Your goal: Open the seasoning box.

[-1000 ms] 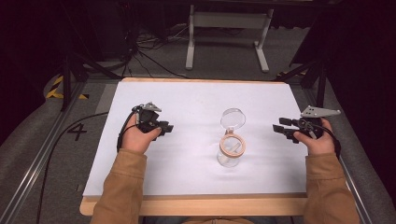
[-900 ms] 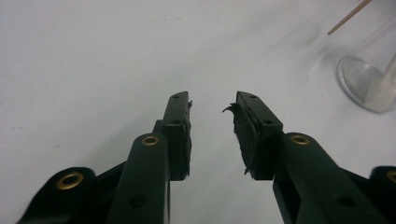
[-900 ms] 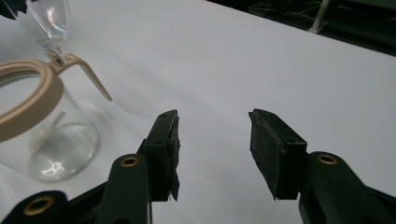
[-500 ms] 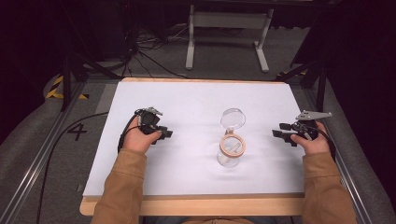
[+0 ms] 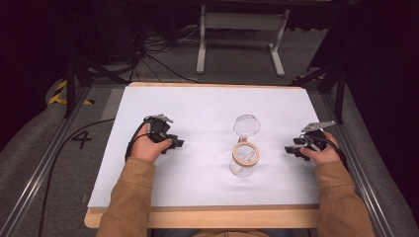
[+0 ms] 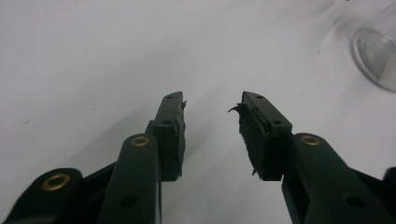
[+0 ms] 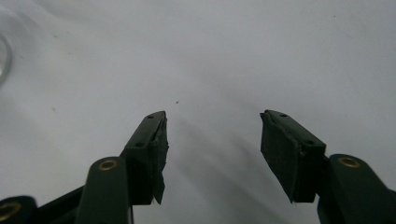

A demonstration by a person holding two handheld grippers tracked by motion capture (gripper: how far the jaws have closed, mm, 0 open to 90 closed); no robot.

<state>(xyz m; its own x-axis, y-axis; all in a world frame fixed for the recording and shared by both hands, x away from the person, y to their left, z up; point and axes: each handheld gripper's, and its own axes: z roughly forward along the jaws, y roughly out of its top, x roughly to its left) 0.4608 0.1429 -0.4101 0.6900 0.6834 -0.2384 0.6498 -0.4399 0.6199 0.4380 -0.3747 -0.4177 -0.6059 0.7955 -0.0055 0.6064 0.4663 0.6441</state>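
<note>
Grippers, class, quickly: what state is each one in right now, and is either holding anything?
Left gripper: open, nothing between its jaws, above the white table.
Right gripper: open, jaws wide apart, holding nothing.

The table (image 5: 207,106) top is matt white and smooth, edged in pale wood. The jar (image 5: 243,159) is clear, glossy glass with a tan wooden-looking rim. Both grippers' jaws are matt black plastic with brass-coloured rivets and frayed dark rubbery pads (image 6: 252,135). The sleeves (image 5: 129,202) are tan cloth.
</note>
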